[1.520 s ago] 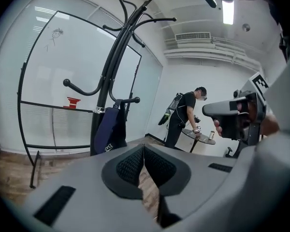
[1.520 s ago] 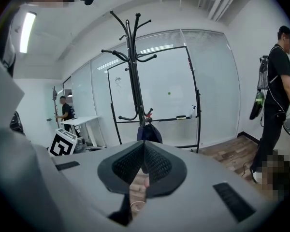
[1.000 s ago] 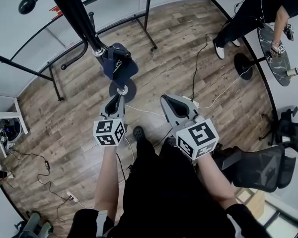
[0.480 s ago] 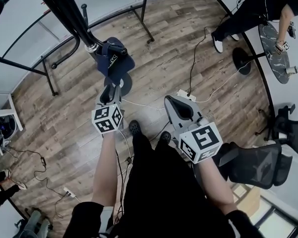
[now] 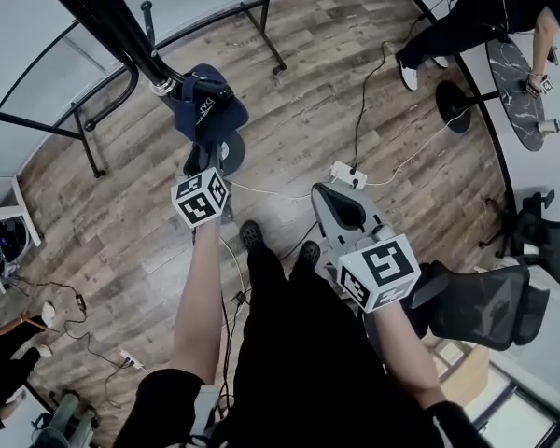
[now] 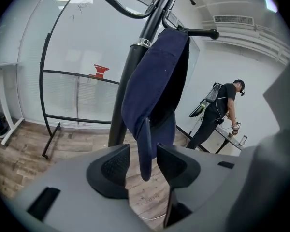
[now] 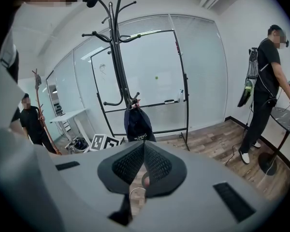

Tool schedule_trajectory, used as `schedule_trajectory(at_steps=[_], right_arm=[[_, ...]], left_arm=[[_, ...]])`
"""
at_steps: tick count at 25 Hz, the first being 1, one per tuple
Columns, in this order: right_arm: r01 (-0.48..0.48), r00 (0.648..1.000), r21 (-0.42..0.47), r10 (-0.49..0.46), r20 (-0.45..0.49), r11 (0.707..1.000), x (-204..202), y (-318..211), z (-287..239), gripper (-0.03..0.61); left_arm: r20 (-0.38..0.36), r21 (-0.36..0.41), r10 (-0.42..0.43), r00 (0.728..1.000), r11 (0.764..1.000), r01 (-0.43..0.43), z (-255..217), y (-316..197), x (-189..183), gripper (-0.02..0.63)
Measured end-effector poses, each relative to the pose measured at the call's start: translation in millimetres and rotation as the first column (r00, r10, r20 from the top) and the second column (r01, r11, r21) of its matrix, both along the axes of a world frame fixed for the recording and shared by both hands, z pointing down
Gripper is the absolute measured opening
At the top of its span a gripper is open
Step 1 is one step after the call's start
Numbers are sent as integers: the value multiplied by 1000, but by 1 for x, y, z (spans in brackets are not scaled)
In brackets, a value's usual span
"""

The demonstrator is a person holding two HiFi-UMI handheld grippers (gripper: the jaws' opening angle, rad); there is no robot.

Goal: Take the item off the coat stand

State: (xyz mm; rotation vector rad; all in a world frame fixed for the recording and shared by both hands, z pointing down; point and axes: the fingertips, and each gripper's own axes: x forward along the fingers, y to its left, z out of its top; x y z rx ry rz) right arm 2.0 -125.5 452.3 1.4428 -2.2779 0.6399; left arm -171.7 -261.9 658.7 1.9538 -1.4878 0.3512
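A navy cap (image 5: 205, 112) hangs from a hook of the black coat stand (image 5: 112, 19). In the left gripper view the cap (image 6: 157, 86) droops beside the pole (image 6: 128, 86), and its brim edge hangs down between my left gripper's (image 6: 144, 161) jaws. Those jaws are opening and the pads stand off the brim on both sides. In the head view my left gripper (image 5: 205, 162) reaches just under the cap. My right gripper (image 5: 332, 194) hovers to the right, lower and well back, shut with nothing in it. From the right gripper (image 7: 144, 151) view, the cap (image 7: 137, 124) hangs farther off.
The stand's round base (image 5: 230, 149) sits on the wood floor. A power strip (image 5: 348, 175) and cables lie near my feet. A black office chair (image 5: 485, 306) is at my right. A person (image 5: 485, 12) stands by a round table (image 5: 518, 82) at far right. Black rail frames line the glass wall.
My left gripper has moved forward up to the cap and its jaws have spread around the brim. The right gripper has barely moved.
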Motion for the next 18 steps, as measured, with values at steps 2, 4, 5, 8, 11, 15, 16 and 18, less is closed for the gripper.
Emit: schedule_trajectory(at_steps=[2, 4, 5, 8, 11, 15, 16, 18], right_arm=[[-6, 1000, -4, 6, 1, 1000, 1, 0, 0, 31], [-10, 1000, -7, 10, -1, 1000, 3, 2, 1, 31], [-11, 1000, -9, 11, -2, 1000, 3, 3, 2, 31], [-22, 1000, -16, 22, 3, 1000, 7, 6, 5, 31], [-34, 999, -14, 34, 11, 999, 11, 8, 5, 31], [-27, 999, -7, 27, 18, 1000, 8, 8, 3, 31], [-25, 999, -6, 25, 19, 1000, 7, 8, 3, 31], [-23, 1000, -7, 24, 21, 1000, 7, 9, 2, 31]], left_arm=[[6, -12, -15, 1000, 1000, 15, 4, -3, -2, 169], [13, -22, -22, 1000, 1000, 22, 8, -4, -2, 135], [18, -24, -25, 1000, 999, 26, 9, -4, -3, 120], [23, -28, -38, 999, 999, 38, 9, -3, -4, 67], [10, -40, -51, 999, 998, 51, 10, 1, -2, 52], [-15, -50, -63, 998, 997, 62, 6, 5, -2, 32], [-20, -53, -62, 998, 997, 61, 4, 7, -1, 31], [-30, -59, -58, 998, 997, 56, 2, 9, 2, 31]])
